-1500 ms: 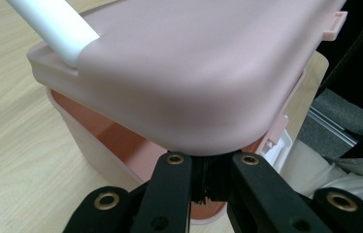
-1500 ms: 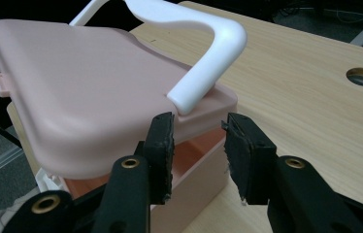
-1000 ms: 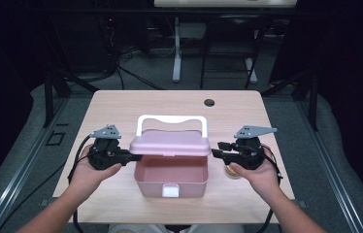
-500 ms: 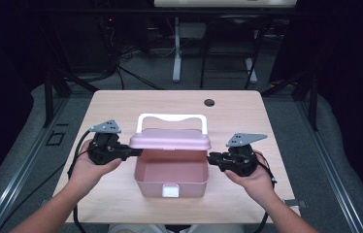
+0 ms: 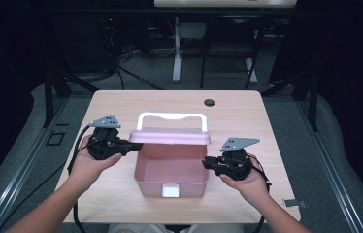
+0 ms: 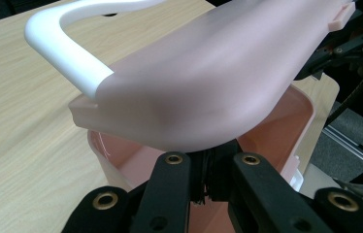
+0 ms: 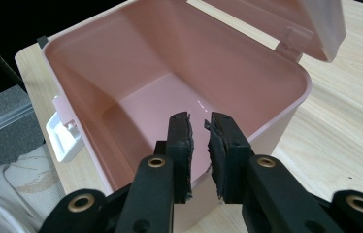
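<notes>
1. the right gripper (image 5: pixel 213 164) has been lowered from the lid's right end to the right wall of the pink box (image 5: pixel 172 175), a little nearer the person than a second ago.
2. its jaws have just been closing; in the right gripper view they stand narrow over the box's rim, with a slim gap between the pads (image 7: pixel 182 141). whether the wall is actually pinched cannot be told.
3. the left gripper (image 5: pixel 132 145) is seen unmoved, clamped tight on the left end of the raised pink lid (image 5: pixel 170 136), which is held up over the open box; the white handle (image 5: pixel 171 118) stands behind it.
4. the box sits at the near middle of the tabletop (image 5: pixel 247 116), empty inside, its white latch (image 5: pixel 171 190) facing the person.
5. judged from this, the lid is now left to the left gripper alone, while the body is being steadied from the right, likely for opening the lid further or closing it.
6. no brand, label or writing can be read on the box or tabletop.
</notes>
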{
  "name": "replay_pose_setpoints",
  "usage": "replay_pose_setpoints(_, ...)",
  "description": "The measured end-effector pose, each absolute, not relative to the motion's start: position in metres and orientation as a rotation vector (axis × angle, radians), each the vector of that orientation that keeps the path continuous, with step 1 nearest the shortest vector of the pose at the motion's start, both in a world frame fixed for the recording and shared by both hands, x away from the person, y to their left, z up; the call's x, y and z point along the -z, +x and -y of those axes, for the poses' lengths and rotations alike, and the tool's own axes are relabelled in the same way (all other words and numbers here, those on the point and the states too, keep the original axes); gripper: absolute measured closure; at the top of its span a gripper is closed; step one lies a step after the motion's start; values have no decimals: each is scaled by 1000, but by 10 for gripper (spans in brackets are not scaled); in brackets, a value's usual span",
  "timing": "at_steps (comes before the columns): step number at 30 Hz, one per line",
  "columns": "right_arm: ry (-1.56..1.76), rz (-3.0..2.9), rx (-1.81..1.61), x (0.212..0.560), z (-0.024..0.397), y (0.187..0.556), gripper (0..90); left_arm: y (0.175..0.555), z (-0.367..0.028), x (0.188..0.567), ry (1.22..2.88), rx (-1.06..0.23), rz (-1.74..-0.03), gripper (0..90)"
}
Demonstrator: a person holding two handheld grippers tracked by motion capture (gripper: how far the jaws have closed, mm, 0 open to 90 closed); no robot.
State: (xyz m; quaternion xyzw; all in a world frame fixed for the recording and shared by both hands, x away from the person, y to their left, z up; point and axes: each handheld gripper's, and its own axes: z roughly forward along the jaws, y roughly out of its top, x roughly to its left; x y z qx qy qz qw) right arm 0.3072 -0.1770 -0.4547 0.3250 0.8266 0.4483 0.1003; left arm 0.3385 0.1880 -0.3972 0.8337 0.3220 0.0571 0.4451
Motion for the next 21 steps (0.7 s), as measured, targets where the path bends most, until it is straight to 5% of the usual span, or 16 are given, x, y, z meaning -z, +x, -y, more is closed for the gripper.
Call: replay_pose_setpoints(21,942,-2512,-1310,470,166,303,823,344,-187,391,2060,-158,-806,884)
